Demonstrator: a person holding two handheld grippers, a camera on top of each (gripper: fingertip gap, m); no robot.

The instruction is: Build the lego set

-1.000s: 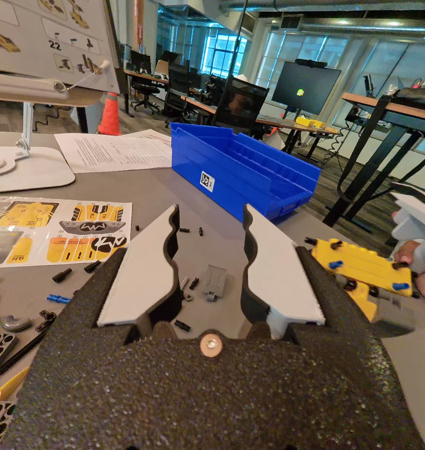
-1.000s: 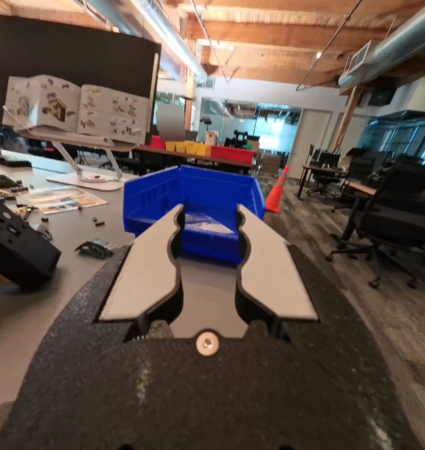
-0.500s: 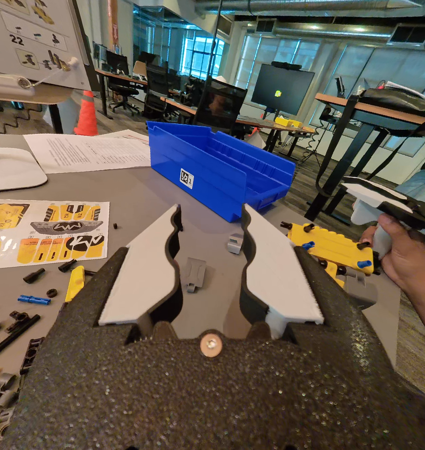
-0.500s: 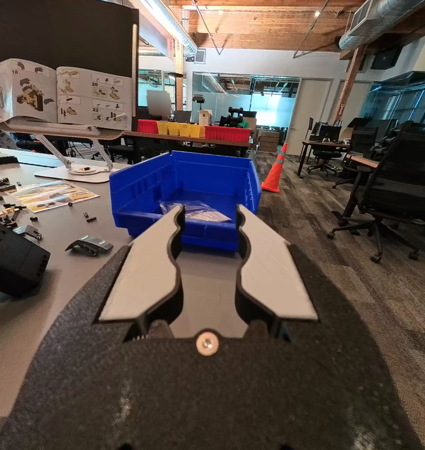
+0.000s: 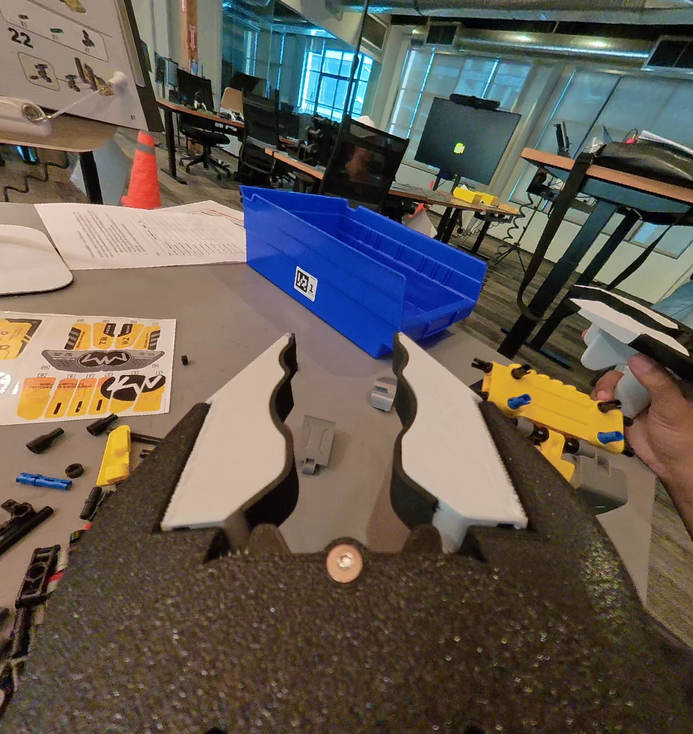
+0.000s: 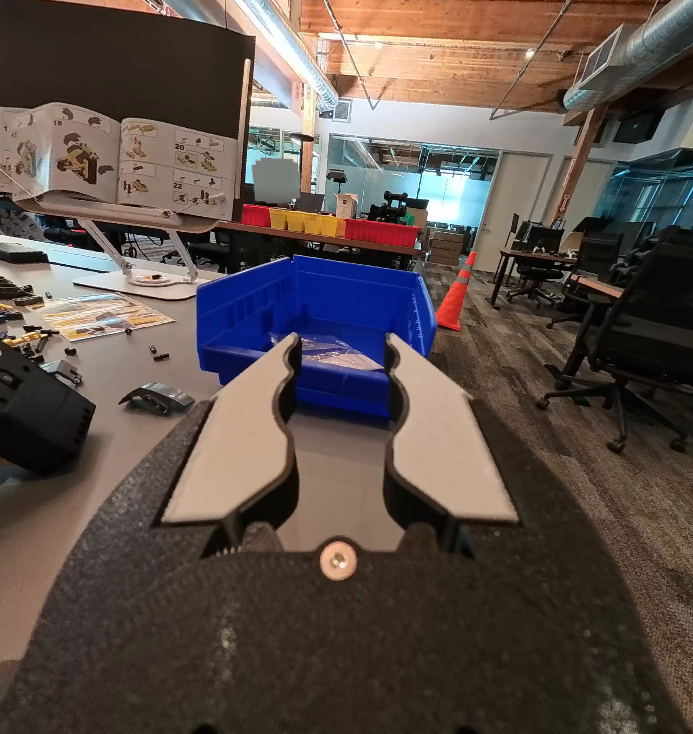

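A grey surface [image 5: 233, 302] is carrying scattered building pieces at lower left. The left claw [image 5: 345, 349] is hanging spread and empty over a flat grey piece [image 5: 317, 441] at centre; the right claw [image 6: 343, 349], also spread and empty, is facing the blue bin [image 6: 257, 313].

Left gripper [image 5: 344, 345] jaws apart, empty, over grey table [image 5: 233, 313]; flat grey panel piece [image 5: 316, 441] between fingers, blue bin [image 5: 353, 266] ahead, yellow brick assembly [image 5: 551, 405] right.
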